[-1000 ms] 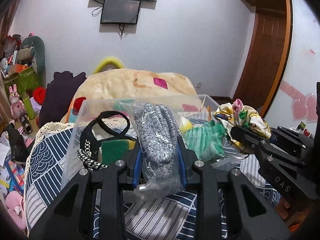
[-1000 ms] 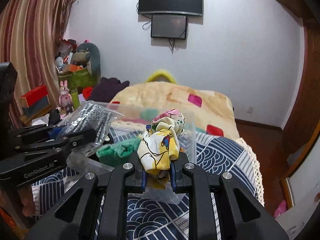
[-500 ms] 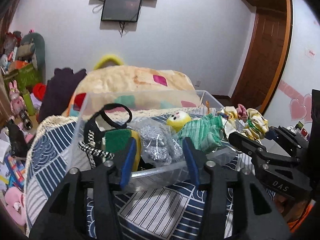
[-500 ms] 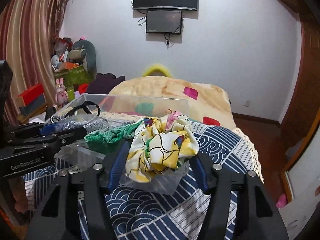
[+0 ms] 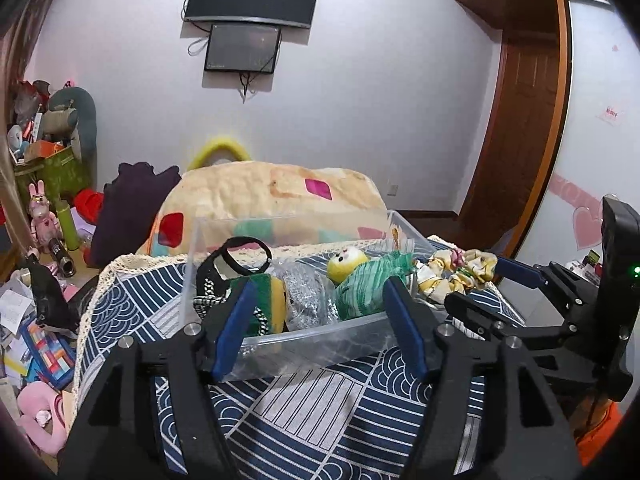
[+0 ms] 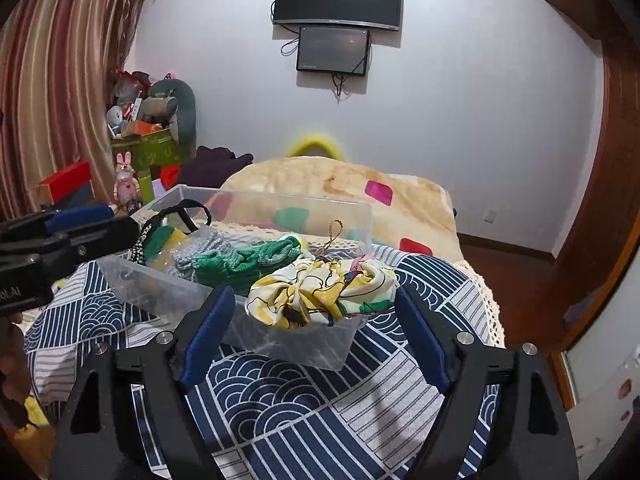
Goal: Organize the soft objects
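Note:
A clear plastic bin [image 5: 320, 340] [image 6: 168, 292] stands on the blue patterned cloth. In it lie a bagged grey knit [image 5: 308, 300] [image 6: 200, 248], a green knit piece [image 5: 364, 288] [image 6: 244, 260], a green and yellow sponge [image 5: 268, 304], a black band [image 5: 244, 252], a yellow toy [image 5: 346, 262] and a floral cloth [image 6: 324, 292] [image 5: 456, 272] at its right end. My left gripper [image 5: 320, 328] is open and empty before the bin. My right gripper [image 6: 312, 324] is open, just in front of the floral cloth.
A beige blanket heap [image 5: 272, 200] lies behind the bin. Toys and boxes [image 5: 44, 168] crowd the left side of the room. A brown door [image 5: 516, 140] is at the right. Screens [image 6: 336, 20] hang on the wall.
Both grippers opened. The left let the bagged grey knit drop into the bin; the right let the floral cloth go at the bin's right end. Both pulled back slightly.

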